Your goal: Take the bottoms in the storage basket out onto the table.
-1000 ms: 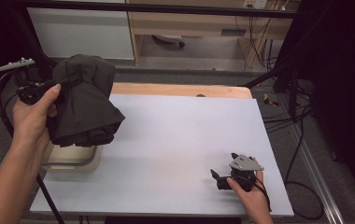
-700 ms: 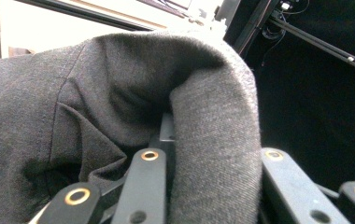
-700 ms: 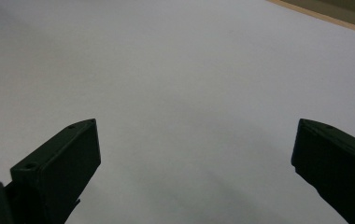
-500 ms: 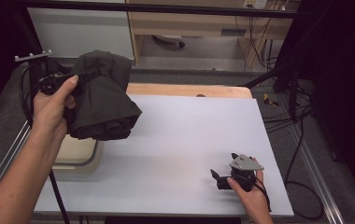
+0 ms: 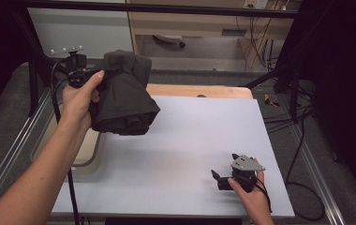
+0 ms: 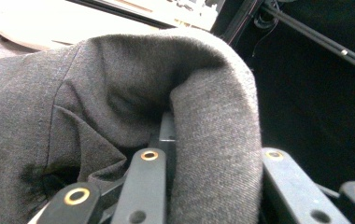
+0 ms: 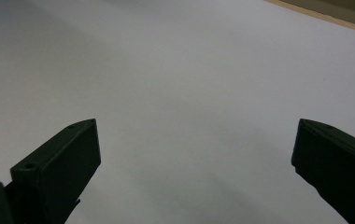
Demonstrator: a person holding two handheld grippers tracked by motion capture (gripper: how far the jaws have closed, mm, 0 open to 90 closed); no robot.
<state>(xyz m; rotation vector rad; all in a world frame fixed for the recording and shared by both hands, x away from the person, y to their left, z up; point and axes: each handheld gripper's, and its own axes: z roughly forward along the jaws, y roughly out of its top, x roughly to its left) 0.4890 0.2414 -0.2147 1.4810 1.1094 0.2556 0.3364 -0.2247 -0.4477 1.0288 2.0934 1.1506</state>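
Grey-white table top (image 5: 190,140) carries a cream tub (image 5: 89,152) at its left edge, contents hidden by dark grey cloth (image 5: 122,96) held above it, clamped in the left gripper (image 5: 80,75). Right gripper (image 5: 223,178) rests on the table near its front right corner, jaws wide apart, empty.

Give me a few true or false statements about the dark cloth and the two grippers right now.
1. The left gripper holds the dark cloth up off the table. True.
2. The right gripper grips a corner of the cloth. False: its jaws stand wide apart with nothing between them, low over the white table.
3. The cloth lies spread flat. False: it hangs bunched in a bundle.
4. A cream tub sits at the table's left edge, below the cloth. True.
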